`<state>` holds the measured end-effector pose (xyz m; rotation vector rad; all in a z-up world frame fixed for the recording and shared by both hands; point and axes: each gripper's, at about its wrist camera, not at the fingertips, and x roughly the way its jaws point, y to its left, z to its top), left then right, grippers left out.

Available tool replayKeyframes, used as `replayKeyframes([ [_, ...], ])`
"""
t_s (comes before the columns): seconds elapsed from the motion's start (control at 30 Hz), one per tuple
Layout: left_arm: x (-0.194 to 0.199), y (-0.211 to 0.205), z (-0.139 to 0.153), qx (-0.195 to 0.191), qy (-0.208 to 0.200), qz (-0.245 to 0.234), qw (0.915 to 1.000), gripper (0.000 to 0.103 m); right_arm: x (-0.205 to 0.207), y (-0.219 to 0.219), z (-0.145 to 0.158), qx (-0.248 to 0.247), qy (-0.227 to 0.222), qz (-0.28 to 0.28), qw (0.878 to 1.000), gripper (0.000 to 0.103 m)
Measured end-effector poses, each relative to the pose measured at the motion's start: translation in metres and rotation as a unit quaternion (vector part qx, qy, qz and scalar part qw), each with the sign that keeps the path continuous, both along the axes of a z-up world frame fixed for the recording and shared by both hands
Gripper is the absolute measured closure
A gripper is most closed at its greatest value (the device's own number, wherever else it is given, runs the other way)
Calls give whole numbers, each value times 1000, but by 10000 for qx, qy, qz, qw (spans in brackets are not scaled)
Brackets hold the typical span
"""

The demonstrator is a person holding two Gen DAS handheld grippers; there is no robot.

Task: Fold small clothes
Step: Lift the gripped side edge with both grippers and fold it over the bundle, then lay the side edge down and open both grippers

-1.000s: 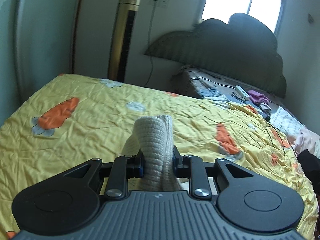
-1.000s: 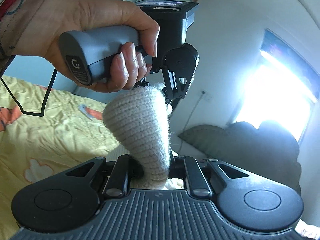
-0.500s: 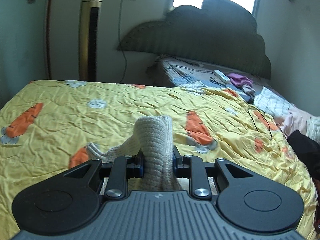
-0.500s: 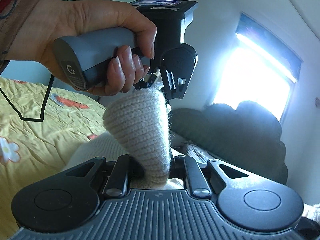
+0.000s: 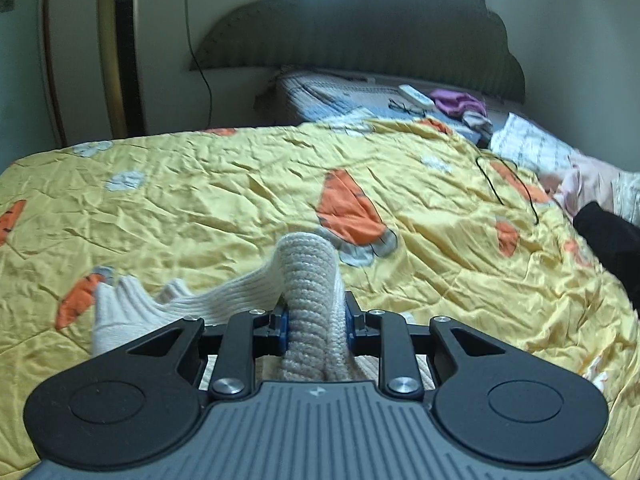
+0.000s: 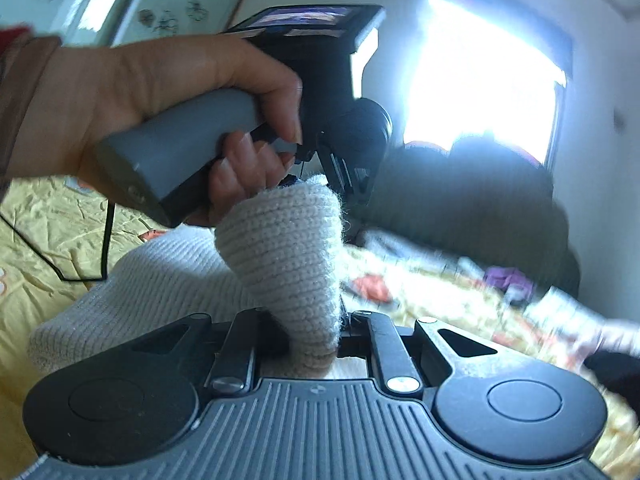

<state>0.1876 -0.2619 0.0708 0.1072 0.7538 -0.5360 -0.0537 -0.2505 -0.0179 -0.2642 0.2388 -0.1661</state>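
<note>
A cream knitted garment (image 5: 308, 276) is pinched in my left gripper (image 5: 314, 318), which is shut on a bunched fold of it; the rest trails left onto the yellow bedspread (image 5: 200, 200). My right gripper (image 6: 312, 332) is shut on another fold of the same cream garment (image 6: 284, 248), with more of it spread to the left. In the right wrist view the left gripper (image 6: 352, 184) sits just beyond this fold, held by a hand (image 6: 160, 80). Both grippers hold the garment above the bed.
The yellow carrot-print bedspread covers the bed. A dark headboard (image 5: 360, 28) and pillows lie at the far end, with purple cloth (image 5: 456, 102), a remote (image 5: 414, 94) and a black cord (image 5: 504, 184). Dark clothing (image 5: 612, 240) lies at right. A gold tower fan (image 5: 120, 60) stands at left.
Both grippers have tilted down and lowered toward the bed with the garment still held. More of the garment now lies on the bedspread at left.
</note>
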Motion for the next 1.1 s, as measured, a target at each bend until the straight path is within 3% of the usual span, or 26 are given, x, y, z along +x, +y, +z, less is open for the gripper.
replayKeyframes([
  [0.13,1,-11,-10,23,87,-96,9999,75,9,-20,-6,768,209,31,9968,86],
  [0.3,4,-16,-11,-168,197,-175,9995,71,14,-31,-13,1224,368,61,9918,85],
  [0.37,6,-15,-9,-294,250,-170,9991,58,17,-36,-15,1393,428,68,9893,85],
  [0.43,6,-8,-4,-453,152,-13,9989,36,12,-45,-12,1618,480,75,9856,84],
  [0.5,2,4,4,-546,-82,141,9984,31,16,-53,-14,1934,552,84,9795,82],
  [0.57,-4,18,10,-489,-277,211,9982,31,17,-62,-14,2302,609,82,9712,78],
  [0.6,-9,26,12,-401,-374,257,9982,30,18,-68,-15,2497,645,88,9661,71],
  [0.67,-22,44,12,-184,-606,364,9973,25,19,-81,-18,2899,716,166,9542,65],
  [0.8,-53,80,0,339,-1107,642,9912,22,23,-104,-15,3673,779,411,9259,52],
  [0.9,-72,103,-11,546,-1260,854,9868,22,28,-122,-13,4273,753,560,8992,42],
  [0.97,-82,116,-16,511,-1190,944,9871,22,35,-130,-11,4591,773,633,8828,44],
  [1.0,-85,121,-19,477,-1117,976,9878,22,39,-131,-9,4612,793,655,8813,50],
  [1.03,-89,124,-21,450,-1061,971,9886,22,41,-135,-8,4576,771,606,8837,59],
  [1.07,-91,126,-23,442,-1000,958,9894,22,45,-136,-5,4515,794,552,8870,74],
  [1.1,-95,129,-24,428,-969,961,9897,22,47,-136,-4,4422,822,513,8916,74],
])
